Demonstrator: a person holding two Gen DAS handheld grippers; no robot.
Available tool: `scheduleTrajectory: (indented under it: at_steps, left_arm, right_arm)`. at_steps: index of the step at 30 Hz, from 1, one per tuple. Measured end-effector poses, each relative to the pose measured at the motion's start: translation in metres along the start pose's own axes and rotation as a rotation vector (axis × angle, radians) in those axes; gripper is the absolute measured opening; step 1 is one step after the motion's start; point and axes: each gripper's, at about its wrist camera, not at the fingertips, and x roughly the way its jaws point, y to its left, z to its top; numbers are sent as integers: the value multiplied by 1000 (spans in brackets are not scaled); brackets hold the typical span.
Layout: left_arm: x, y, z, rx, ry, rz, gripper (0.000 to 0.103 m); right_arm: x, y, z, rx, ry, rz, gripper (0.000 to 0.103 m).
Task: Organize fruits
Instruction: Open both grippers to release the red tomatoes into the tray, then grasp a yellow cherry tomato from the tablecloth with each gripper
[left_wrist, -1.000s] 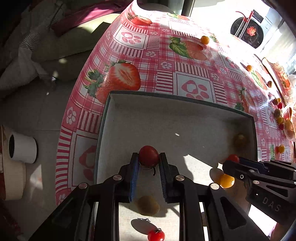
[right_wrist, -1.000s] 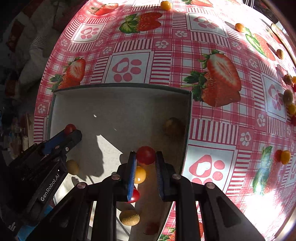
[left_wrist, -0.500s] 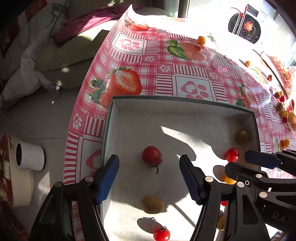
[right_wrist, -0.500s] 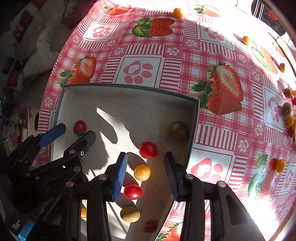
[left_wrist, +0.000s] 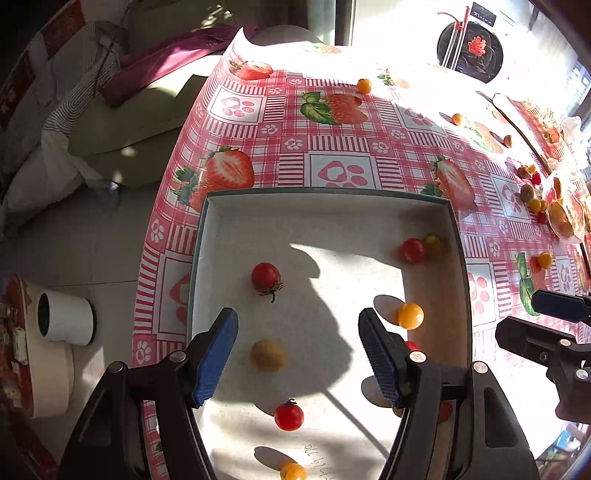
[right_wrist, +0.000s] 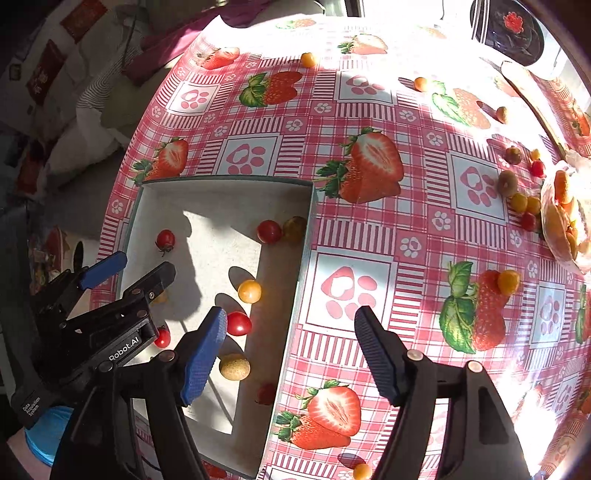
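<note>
A shallow white box (left_wrist: 325, 195) (right_wrist: 229, 181) sits on the strawberry tablecloth near the table's left edge. Inside lie several cherry tomatoes: a red one with a stem (left_wrist: 266, 277) (right_wrist: 165, 239), a red one (left_wrist: 412, 250) (right_wrist: 269, 231) beside a dark greenish one (left_wrist: 433, 244) (right_wrist: 294, 228), an orange one (left_wrist: 410, 315) (right_wrist: 249, 291), a yellowish one (left_wrist: 268, 355) and more red ones (left_wrist: 289, 416) (right_wrist: 238, 324). My left gripper (left_wrist: 297, 354) (right_wrist: 127, 267) is open and empty above the box. My right gripper (right_wrist: 290, 350) (left_wrist: 532, 315) is open and empty over the box's right wall.
More small tomatoes lie loose on the cloth: orange ones (right_wrist: 308, 59) (right_wrist: 420, 84) far back, one (right_wrist: 508, 281) at the right, a cluster (right_wrist: 519, 201) beside a plate with food (right_wrist: 565, 218). A white cup (left_wrist: 66, 319) stands on the floor to the left.
Both grippers let go of their red tomatoes into the box, opened wide and pulled back. The right gripper shifted right, over the box's wall. Its tomato rolled against the dark one.
</note>
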Motion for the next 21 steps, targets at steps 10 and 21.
scheduleTrajectory:
  at_steps: [10, 21]
  left_arm:
    - [-31, -80, -42, 88, 19, -73, 69]
    - [-41, -167, -105, 112, 93, -163, 69]
  right_arm:
    - [-20, -116, -58, 187, 68, -96, 75]
    - [-32, -169, -86, 199, 64, -140, 75]
